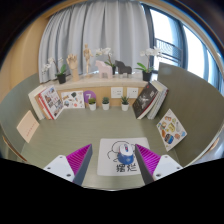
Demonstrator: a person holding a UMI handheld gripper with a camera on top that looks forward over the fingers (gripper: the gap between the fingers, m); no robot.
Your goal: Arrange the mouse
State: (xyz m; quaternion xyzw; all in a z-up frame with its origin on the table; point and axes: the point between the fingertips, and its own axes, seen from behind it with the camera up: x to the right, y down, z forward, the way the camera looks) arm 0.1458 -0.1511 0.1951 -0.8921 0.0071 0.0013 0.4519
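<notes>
A white and blue mouse (125, 151) lies on a white mouse mat (112, 172) with a blue drawing and dark characters, on the green table. My gripper (114, 160) hovers above the mat with its fingers apart. The mouse stands between the magenta pads, nearer the right fingertip (148, 158), with a gap at each side. The left fingertip (80, 160) is over the mat's left edge. Nothing is held.
Beyond the mat stand several small potted plants (106, 102), books (50, 100) leaning at the left, a dark tablet-like board (150, 98) and a picture book (171, 128) at the right. A paper sheet (27, 126) lies at the left. Curtains and a window back the table.
</notes>
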